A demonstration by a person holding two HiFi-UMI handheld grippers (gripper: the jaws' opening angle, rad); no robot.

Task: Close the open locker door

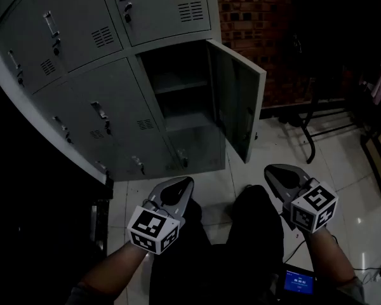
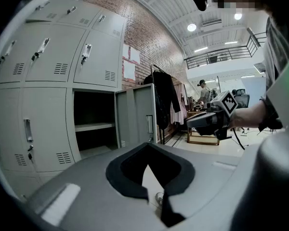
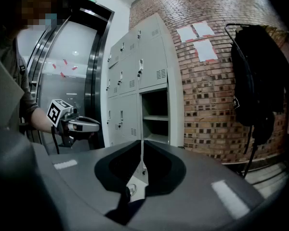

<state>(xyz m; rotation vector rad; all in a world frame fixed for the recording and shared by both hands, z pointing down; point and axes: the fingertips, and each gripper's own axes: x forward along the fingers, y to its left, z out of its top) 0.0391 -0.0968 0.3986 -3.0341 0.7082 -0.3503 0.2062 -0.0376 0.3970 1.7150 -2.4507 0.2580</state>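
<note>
Approach step: my left gripper [image 1: 183, 184] and right gripper [image 1: 274, 171] hang closed, empty. Next I'd push the open grey metal locker door [image 1: 238, 107] shut.

Lockers [image 1: 82, 88] are pale grey, and the open door [image 1: 238, 103] is the same grey, with a dark compartment behind it. Right of the lockers, the brick wall [image 1: 260, 18] is red-brown, with white papers [image 3: 197, 37] and a black coat [image 3: 253, 81]. The floor [image 1: 343, 170] before the lockers is white tile. Left gripper [image 1: 183, 184] and right gripper [image 1: 274, 171] are grey, and their cubes [image 1: 153, 229] are patterned in black-and-white squares. Well away from the lockers, a screen [image 1: 298, 281] glows blue.
</note>
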